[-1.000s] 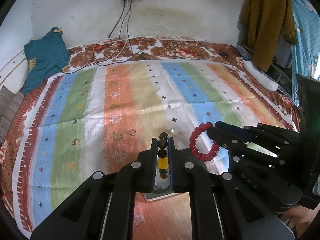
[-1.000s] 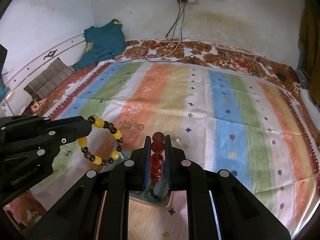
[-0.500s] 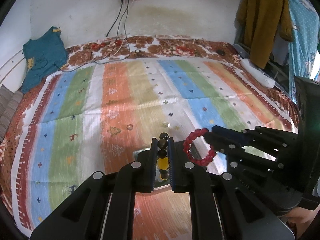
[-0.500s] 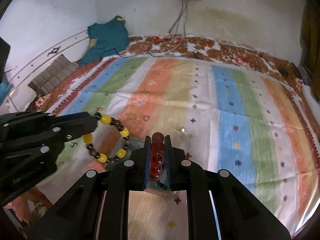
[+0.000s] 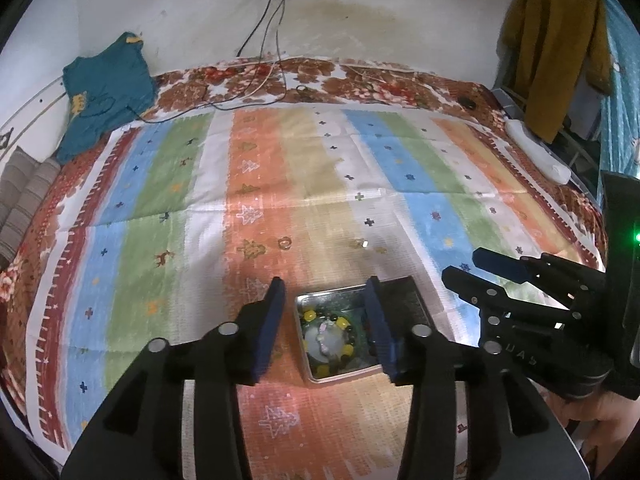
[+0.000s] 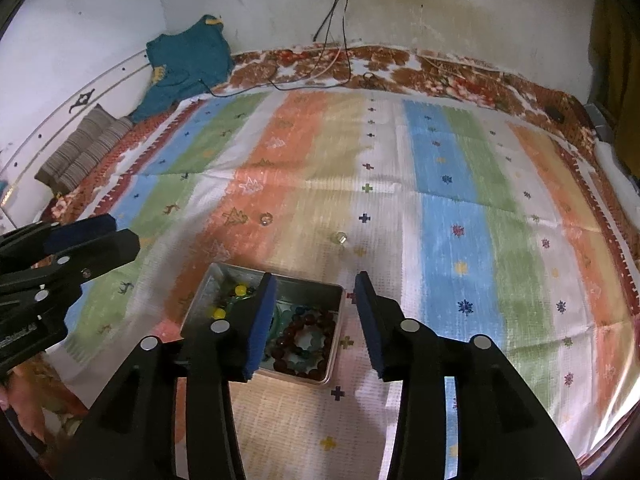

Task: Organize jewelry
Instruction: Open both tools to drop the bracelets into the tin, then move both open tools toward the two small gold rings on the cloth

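Shiny metal tin [image 6: 205,291] — glossy beads [image 6: 308,322] (woven cloth [image 6: 460,208]).

Bracelets [image 6: 304,344] in tin [image 6: 208,284] on bedspread [image 6: 440,184]

A home bedroom — striped bedspread [image 5: 320,168], hanging clothes [image 5: 556,40].

Two black hand-held tongs with blue-lined fingers

The left tongs [image 5: 324,320] fill the lower frame of the left view: matte black angular arms, round silver screw heads, dark blue pads [image 5: 269,326] along the inner faces. The right tongs [image 6: 312,322] look the same in their own view, with blue pads [image 6: 260,320] and silver screws. At the right edge of the left view, the right unit's body bears pale embossed letters and a green light; bare skin shows beneath it, lower right.
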Available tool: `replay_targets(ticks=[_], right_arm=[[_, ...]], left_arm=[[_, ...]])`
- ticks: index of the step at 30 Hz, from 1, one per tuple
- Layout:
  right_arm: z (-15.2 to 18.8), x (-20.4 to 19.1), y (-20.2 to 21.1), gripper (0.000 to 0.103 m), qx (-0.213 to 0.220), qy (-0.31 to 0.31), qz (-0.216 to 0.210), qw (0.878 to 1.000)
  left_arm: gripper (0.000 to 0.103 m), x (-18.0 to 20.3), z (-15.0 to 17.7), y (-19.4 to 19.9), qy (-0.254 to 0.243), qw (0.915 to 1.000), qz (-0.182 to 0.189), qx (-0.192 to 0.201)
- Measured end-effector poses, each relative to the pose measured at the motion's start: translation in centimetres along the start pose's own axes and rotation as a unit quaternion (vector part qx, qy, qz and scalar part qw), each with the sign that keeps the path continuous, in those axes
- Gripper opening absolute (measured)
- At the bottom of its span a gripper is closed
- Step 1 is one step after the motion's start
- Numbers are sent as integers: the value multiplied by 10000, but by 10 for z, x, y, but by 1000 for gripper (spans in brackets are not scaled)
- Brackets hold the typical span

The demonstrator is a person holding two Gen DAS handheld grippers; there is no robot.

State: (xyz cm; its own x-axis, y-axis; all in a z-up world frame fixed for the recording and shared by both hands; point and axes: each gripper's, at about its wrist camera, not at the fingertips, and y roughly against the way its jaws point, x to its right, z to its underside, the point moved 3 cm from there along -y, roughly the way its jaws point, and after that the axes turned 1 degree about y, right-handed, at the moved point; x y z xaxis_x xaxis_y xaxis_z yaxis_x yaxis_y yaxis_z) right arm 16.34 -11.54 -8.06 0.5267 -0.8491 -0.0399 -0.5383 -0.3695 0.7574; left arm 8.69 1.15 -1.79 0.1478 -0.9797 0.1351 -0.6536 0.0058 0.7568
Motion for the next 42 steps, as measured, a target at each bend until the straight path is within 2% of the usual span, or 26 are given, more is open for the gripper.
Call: replay_targets(ticks=[4,7,11,14,24,42], right_arm=[[-5,3,-10,47,-138,-63,-5,9999],[-7,4,-18,49,-231,-93,-9,9997],[-9,2,-26,52,-340,-52,1,9994],[-12,2,-33,57,-415,17,49,9991],[-22,3,-53,58,-608,119,76,9981],[-35,11,-93,58,-963,101,53,9953]], left_arm=[[43,-14,-3,-12,220,9996,-78,-183],[50,-22,-7,-19,379,9989,-74,-263],[55,-26,-11,-27,434,9985,-89,-312],[56,-32,-13,-39,383,9980,-251,-432],[60,-42,-24,-72,227,9959,-563,-676],[62,-38,-43,-120,161,9934,-587,-971]])
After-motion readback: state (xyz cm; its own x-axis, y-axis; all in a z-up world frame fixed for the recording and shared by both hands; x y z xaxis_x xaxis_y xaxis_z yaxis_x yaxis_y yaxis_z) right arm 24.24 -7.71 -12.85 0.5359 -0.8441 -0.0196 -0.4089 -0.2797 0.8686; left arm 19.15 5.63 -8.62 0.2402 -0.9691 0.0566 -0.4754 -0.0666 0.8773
